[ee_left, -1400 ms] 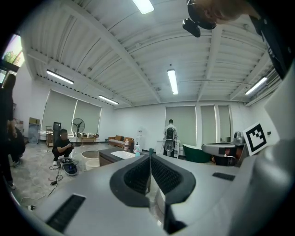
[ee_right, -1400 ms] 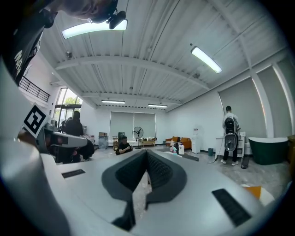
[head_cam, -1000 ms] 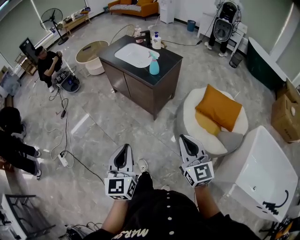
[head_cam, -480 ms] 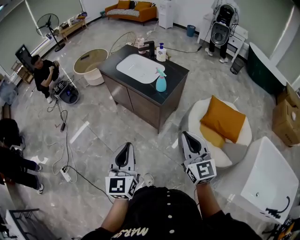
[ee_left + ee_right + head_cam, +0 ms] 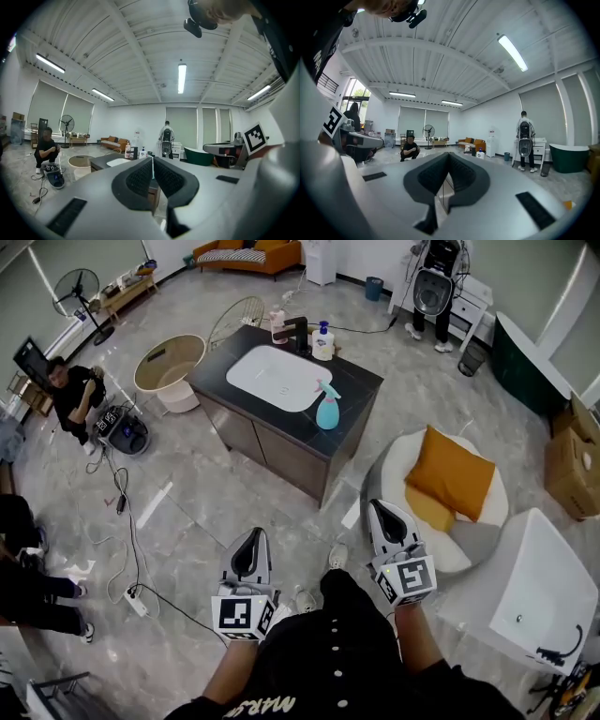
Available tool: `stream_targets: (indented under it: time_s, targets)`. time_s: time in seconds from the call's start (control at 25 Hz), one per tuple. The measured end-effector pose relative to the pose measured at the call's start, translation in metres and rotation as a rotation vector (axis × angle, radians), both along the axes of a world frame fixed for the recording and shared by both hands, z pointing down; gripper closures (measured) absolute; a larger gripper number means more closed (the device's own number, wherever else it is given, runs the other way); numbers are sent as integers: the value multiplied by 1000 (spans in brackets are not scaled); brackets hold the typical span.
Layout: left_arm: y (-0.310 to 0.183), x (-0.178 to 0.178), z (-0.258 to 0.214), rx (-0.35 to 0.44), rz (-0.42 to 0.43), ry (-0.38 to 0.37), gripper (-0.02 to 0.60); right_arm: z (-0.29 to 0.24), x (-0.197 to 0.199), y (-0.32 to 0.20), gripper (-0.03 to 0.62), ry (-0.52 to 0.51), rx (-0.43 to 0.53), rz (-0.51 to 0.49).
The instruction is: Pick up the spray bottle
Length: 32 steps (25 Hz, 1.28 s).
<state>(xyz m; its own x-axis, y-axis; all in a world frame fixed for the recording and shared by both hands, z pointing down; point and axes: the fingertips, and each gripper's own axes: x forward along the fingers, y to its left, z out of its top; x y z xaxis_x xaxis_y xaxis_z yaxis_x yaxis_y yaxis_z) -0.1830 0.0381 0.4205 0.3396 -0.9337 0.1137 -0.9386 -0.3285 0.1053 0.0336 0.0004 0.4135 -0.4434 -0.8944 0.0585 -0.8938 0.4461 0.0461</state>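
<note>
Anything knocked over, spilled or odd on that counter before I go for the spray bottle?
Nothing stands out. The teal plastic spray bottle stands upright near the dark countertop's edge, beside the white basin; no spill shows. Only black cables trail across the floor at the left.

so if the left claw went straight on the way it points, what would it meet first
Nothing close; then likely the dark sink cabinet, near the corner where the spray bottle stands. Whether the left claw would strike the cabinet front or the bottle is unclear.
</note>
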Motion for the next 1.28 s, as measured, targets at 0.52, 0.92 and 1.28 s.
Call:
stream_targets:
  time_s: [0.52,0.92,1.28]
  targets:
    - [-144,5,8,0,-17,-15,565,6,8,-151,600,-35,16,-1]
    - [-288,37,-4,15,-72,-18,565,-2,31,-301,600,16,39,-90]
    - [-336,50,14,-63,-108,-16,565,27,31,-369,599,30,-31,-177]
